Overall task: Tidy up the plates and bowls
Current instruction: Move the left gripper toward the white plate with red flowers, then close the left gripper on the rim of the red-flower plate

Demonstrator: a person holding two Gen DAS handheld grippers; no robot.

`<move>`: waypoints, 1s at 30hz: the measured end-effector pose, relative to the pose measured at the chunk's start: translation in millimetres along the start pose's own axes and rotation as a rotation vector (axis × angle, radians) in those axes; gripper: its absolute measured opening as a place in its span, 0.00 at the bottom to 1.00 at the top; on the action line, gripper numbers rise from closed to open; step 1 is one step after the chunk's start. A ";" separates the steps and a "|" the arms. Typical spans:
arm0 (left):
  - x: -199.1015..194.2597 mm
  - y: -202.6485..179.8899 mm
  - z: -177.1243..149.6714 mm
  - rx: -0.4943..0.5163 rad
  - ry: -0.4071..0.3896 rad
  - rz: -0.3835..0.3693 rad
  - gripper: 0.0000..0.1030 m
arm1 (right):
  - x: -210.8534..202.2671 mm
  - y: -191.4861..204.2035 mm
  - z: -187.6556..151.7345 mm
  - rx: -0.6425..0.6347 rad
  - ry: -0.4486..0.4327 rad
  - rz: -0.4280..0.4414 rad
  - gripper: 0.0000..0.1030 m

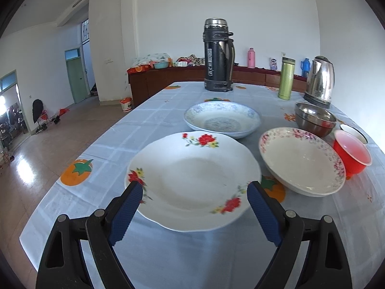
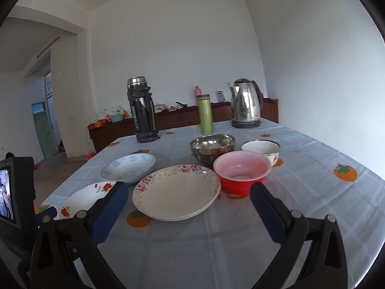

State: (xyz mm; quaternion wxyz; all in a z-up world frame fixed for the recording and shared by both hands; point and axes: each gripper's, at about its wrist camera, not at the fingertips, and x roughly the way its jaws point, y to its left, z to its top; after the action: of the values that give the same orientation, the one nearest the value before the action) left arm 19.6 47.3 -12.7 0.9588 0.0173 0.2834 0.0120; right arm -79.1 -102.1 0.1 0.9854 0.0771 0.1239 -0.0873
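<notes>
Fingers of the left gripper spread wide, level, flanking the rose plate near the table's near edge. Right gripper, equally spread, faces the pink-rimmed plate and red bowl.

A white vertical label is carried by the black thermos, but its characters cannot be made out. A small logo is borne by the steel kettle near its base, too blurred to be read
</notes>
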 end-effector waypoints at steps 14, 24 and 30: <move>31.1 65.3 16.8 -0.014 0.078 0.036 0.88 | 59.3 46.8 -9.5 -0.039 0.260 0.220 0.72; 69.7 92.8 32.6 -0.054 0.185 -0.052 0.88 | 108.3 64.4 -31.3 0.092 0.507 0.366 0.52; 90.9 89.8 38.3 -0.042 0.230 -0.086 0.74 | 122.8 77.2 -37.0 0.063 0.551 0.366 0.52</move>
State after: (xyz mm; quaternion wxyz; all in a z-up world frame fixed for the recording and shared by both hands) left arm 115.5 139.0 -26.3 0.9198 -0.0162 0.3916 -0.0216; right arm 44.2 -39.3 -56.9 0.9113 0.1495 0.3671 0.1115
